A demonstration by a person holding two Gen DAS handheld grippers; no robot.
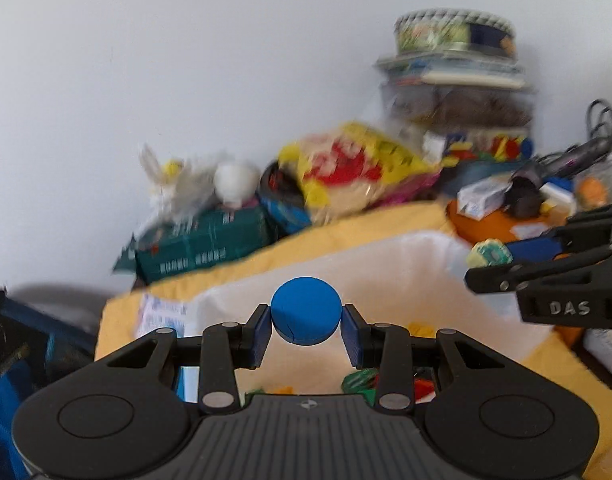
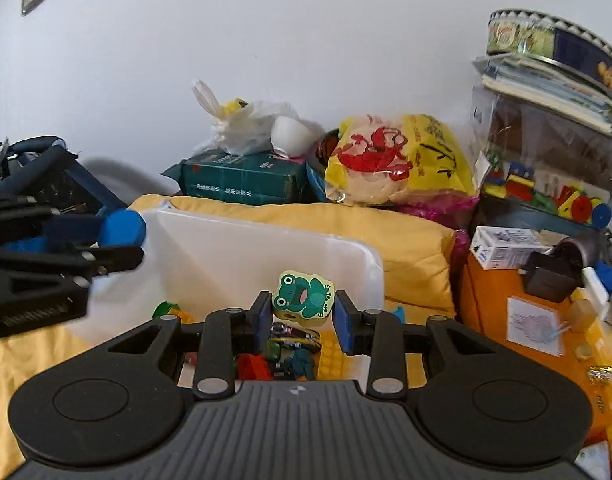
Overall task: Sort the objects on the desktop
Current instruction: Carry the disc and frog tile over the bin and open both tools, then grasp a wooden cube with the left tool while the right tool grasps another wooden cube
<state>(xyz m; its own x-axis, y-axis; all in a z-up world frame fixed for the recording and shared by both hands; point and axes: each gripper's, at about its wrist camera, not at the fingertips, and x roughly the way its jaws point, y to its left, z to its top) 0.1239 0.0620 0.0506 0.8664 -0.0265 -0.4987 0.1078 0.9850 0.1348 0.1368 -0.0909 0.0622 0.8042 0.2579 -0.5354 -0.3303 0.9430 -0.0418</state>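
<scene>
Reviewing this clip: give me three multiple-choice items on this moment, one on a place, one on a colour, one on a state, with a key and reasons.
1. Where does the round patterned tin sit?
A. atop the stack of books
B. inside the white plastic bin
C. on the orange box

2. What colour is the round foam disc in the left gripper?
A. red
B. blue
C. green

3. How is the green frog-printed block placed?
A. lying in the bin
B. resting on the yellow cushion
C. pinched between the right gripper pads

Key: 1 A, the tin rests on the books by the wall. 2 B, the disc is plainly blue. 3 C, both pads press its sides above the white plastic bin.
</scene>
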